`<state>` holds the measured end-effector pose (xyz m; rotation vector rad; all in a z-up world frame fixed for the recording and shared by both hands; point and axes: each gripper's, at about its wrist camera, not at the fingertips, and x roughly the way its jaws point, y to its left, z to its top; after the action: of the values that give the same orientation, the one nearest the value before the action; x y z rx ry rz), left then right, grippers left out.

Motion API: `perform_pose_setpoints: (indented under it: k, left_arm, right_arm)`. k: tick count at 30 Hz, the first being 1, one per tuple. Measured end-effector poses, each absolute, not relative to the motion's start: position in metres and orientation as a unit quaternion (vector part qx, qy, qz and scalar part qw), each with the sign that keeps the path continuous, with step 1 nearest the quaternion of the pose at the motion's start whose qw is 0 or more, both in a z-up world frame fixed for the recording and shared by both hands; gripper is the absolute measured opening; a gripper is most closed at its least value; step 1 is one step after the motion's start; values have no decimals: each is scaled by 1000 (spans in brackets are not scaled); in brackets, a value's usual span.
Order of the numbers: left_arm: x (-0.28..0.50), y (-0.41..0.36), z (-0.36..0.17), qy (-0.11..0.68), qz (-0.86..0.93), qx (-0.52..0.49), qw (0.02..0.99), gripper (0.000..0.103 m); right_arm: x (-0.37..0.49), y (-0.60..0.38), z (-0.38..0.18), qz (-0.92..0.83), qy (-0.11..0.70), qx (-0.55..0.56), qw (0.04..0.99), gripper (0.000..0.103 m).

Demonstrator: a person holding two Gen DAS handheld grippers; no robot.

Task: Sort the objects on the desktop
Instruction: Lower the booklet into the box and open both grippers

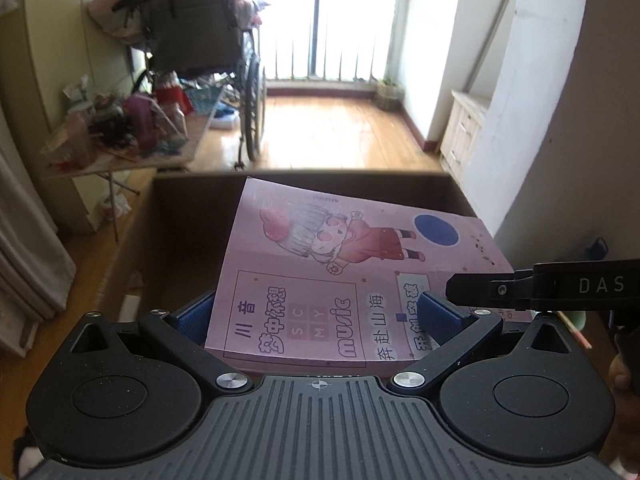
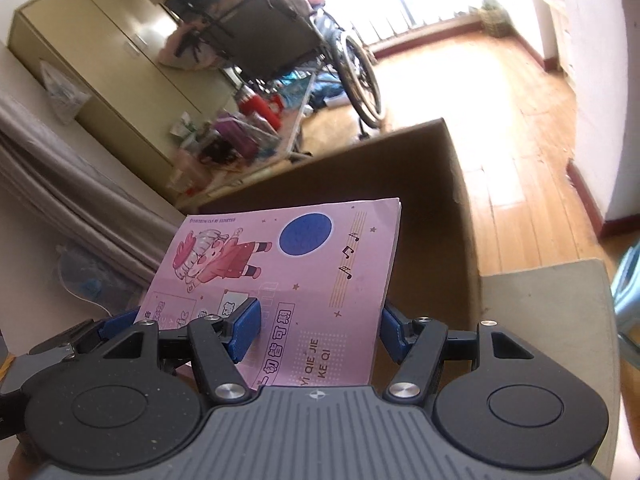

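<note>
A pink music notebook (image 1: 320,280) with a cartoon girl and a blue circle is held over an open cardboard box (image 1: 180,216). My left gripper (image 1: 316,314) has its blue pads on both sides of the notebook's near end, one pad (image 1: 438,316) lying on the cover. My right gripper (image 2: 316,330) also grips the notebook (image 2: 288,276), one blue pad (image 2: 246,330) on the cover and the other behind its right edge. The right gripper's black finger (image 1: 540,286) shows in the left wrist view. The box (image 2: 432,208) lies beyond the notebook.
A beige desk corner (image 2: 552,320) sits right of the box. A wheelchair (image 1: 208,40) and a cluttered folding table (image 1: 132,132) stand further off on the wooden floor. A cabinet (image 2: 100,64) and a curtain line the left side.
</note>
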<state>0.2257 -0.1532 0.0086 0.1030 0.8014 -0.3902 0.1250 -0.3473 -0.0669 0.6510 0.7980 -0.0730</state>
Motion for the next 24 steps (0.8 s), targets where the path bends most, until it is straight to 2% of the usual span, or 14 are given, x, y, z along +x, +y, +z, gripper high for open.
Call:
perform_pose_setpoints:
  k: [9,24]
  left_arm:
    - [237,-152,-11,416,-200,48,886,103]
    - [254,-158,-23,433,-215,48,874,103]
  right_arm:
    - [136,-348,-82,-41,414,296,860,66]
    - [140,-350,-88,-58,423,285,858,66]
